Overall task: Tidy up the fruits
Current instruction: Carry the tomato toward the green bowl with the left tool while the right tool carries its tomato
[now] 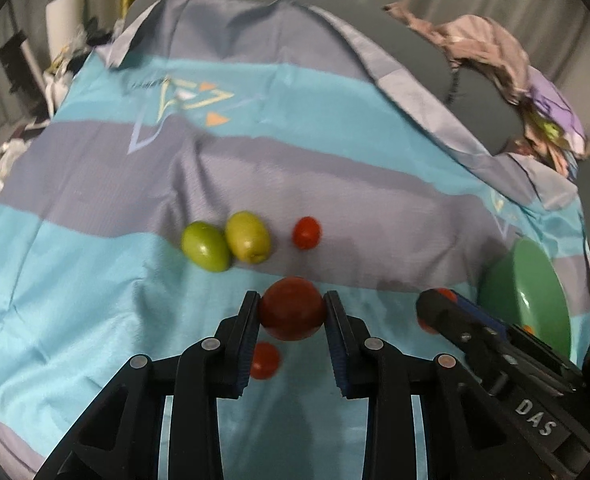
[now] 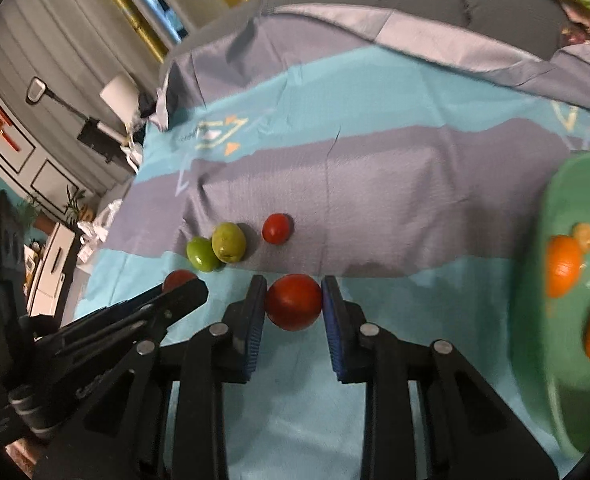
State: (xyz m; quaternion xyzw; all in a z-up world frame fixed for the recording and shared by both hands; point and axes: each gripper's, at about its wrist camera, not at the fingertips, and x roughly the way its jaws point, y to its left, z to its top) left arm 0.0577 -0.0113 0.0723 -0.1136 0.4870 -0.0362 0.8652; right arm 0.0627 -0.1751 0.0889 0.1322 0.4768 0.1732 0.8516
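Each hand-held gripper is pinching a round red fruit across its widest part. The left hand-held gripper (image 1: 291,308) has a dark red fruit (image 1: 291,309) squeezed between its blue pads, held above the striped blue and grey bedsheet (image 1: 95,280). The right hand-held gripper (image 2: 293,302) grips a similar red fruit (image 2: 293,302) the same way.

To my eye these look like tomatoes or plums: smooth, glossy skin, light in the hand, and likely soft enough to bruise or split if squeezed hard. The shine suggests they could slip out sideways, so holding them at the middle, pads square on opposite sides, seems the sound choice.

Still lying on the sheet are two green fruits (image 1: 225,246) touching each other, a small red fruit (image 1: 306,233) just beside them, and another small red one (image 1: 265,360) below the left jaws. The green bowl (image 2: 535,320) sits to the right on the bed, with orange fruits (image 2: 563,266) already inside. The bed is soft and creased, so round fruit set loose on it may roll.
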